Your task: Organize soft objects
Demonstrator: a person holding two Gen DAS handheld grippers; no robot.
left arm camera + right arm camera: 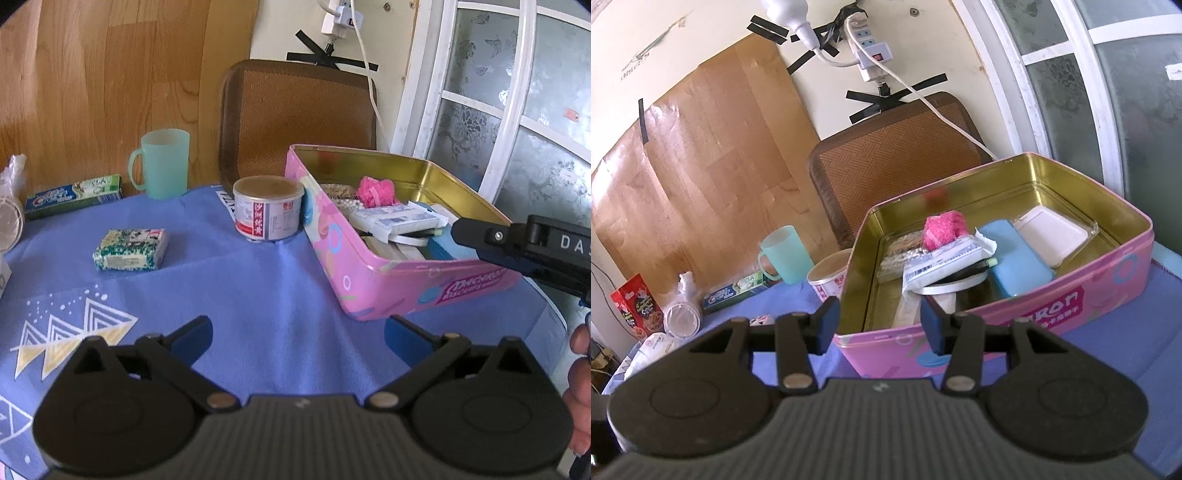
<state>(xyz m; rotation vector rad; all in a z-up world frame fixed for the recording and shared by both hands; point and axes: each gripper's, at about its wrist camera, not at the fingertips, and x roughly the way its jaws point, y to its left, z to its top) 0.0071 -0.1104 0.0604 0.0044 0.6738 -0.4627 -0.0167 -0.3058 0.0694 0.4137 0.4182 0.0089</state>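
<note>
A pink tin box (373, 280) stands open on the blue cloth, right of centre. Inside it lie a pink fluffy ball (943, 225), a white tissue packet (945, 260), a light blue block (1015, 258) and a white tray (1051, 236). A green-and-white tissue pack (129, 249) lies alone on the cloth at the left. My left gripper (298, 334) hangs open wide above the bare cloth, with nothing between its fingers. My right gripper (880, 325) is half open and empty at the tin's near wall. One of its fingers (476, 236) reaches over the tin's rim.
A round can (269, 208) stands against the tin's left wall. Behind it are a mint cup (162, 162) and a toothpaste box (74, 195). A red snack box (637, 310) and plastic lids (681, 317) sit far left. A brown chair back (299, 114) rises behind the table.
</note>
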